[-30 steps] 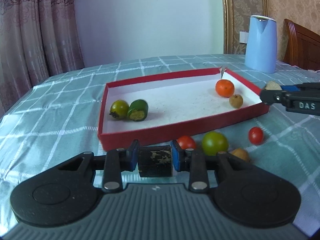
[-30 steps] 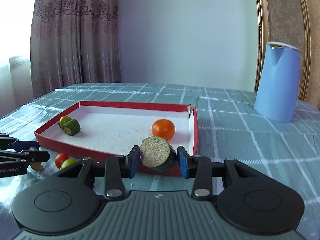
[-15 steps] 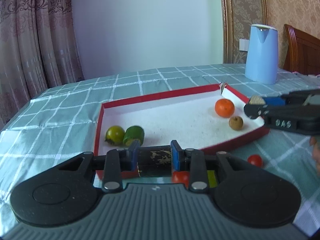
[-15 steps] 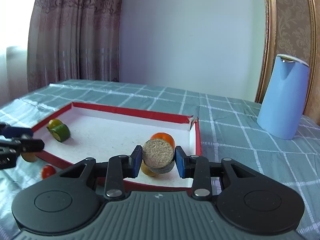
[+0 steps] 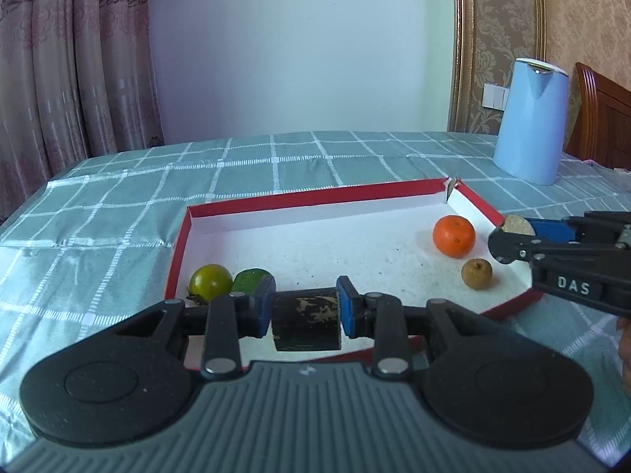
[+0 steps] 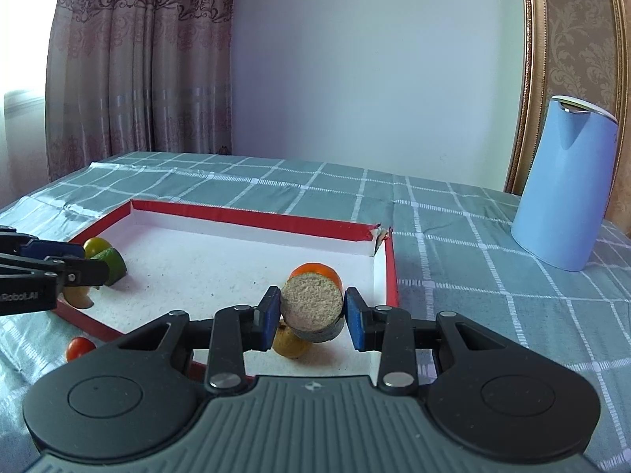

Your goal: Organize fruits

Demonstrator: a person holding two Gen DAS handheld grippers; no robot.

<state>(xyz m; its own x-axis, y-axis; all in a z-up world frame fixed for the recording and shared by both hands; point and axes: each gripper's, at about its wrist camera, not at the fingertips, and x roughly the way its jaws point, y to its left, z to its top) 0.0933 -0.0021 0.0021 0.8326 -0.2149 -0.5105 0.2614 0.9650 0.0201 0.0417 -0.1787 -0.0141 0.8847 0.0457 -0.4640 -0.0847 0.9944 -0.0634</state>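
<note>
Both tools have swung in over the red tray (image 5: 179, 244), left tool (image 5: 305, 311) clamping a dark chunk (image 5: 307, 325), right tool (image 6: 311, 317) gripping a cut-faced piece (image 6: 311, 307).

I see a pale wall (image 5: 299, 47), patterned pink curtains (image 6: 138, 63) (daylight at left), and a teal checked tablecloth (image 5: 118, 213).

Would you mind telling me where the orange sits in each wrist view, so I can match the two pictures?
Left wrist view: the orange lies right of centre, inside the red tray near its torn far corner.
Right wrist view: the orange is near centre, mostly hidden behind the cut fruit piece in the right gripper.
Shared landmark: the blue kettle.
</note>
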